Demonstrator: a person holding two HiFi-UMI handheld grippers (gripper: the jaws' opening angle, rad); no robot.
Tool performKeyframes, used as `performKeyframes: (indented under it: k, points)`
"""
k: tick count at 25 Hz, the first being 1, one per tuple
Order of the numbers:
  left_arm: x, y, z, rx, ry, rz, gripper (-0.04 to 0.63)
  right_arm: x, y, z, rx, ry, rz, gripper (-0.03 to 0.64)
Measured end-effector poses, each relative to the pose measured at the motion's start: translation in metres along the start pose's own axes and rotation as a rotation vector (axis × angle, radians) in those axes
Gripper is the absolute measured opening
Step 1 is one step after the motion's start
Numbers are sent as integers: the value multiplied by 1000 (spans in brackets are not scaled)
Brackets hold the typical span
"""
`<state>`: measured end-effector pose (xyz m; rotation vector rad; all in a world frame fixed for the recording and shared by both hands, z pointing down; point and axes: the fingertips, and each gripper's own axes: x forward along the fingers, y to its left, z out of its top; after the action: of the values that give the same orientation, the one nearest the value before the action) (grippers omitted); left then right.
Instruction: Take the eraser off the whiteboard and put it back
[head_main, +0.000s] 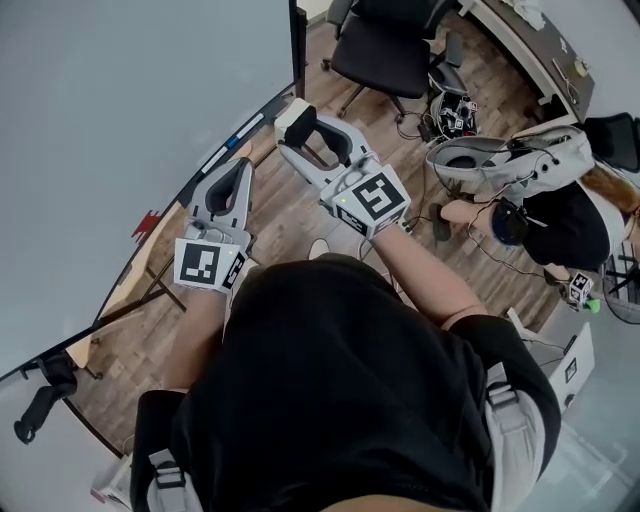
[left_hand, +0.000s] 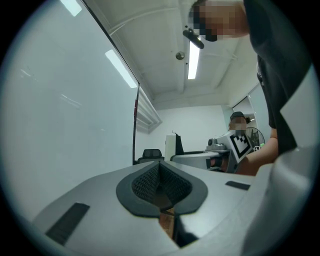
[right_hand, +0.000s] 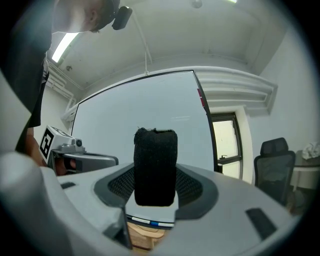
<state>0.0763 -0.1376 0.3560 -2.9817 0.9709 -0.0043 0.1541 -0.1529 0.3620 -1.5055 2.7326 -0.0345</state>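
Note:
The eraser (right_hand: 156, 167), a block with black felt facing the camera, stands upright between the jaws of my right gripper (right_hand: 156, 192), which is shut on it. From above, the eraser (head_main: 293, 113) shows a white top at that gripper's tip (head_main: 297, 128), a short way off the whiteboard (head_main: 120, 100). The board's pale surface (right_hand: 150, 110) fills the right gripper view ahead. My left gripper (head_main: 238, 168) points along the board's lower edge, left of the right one. Its pads (left_hand: 172, 185) meet with nothing between them.
A tray with a marker (head_main: 238, 133) runs along the whiteboard's bottom edge, above the board's stand (head_main: 150, 290). A black office chair (head_main: 385, 45) stands on the wooden floor beyond. Another person (head_main: 560, 215) sits at the right among cables.

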Motion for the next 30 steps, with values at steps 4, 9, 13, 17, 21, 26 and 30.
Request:
performKeyframes:
  k: [4, 9, 13, 17, 21, 26, 30]
  points:
    - [16, -10, 9, 6, -6, 13, -5, -3, -15, 6, -14, 0, 9, 222]
    - [31, -12, 7, 1, -8, 31, -5, 3, -32, 4, -20, -2, 18, 222]
    - [43, -1, 4, 2, -11, 39, -5, 20, -44, 1, -13, -5, 24, 222]
    - [58, 22, -1, -6, -19, 42, -5, 50, -53, -3, -14, 2, 35, 222]
    - [73, 43, -3, -16, -26, 42, -5, 75, -63, -2, -10, 12, 40, 222]
    - [91, 69, -3, -21, -26, 36, -5, 108, -82, -3, -8, 22, 32, 222]
    - [103, 83, -7, -25, -17, 31, -5, 128, -95, -6, 4, 25, 13, 222]
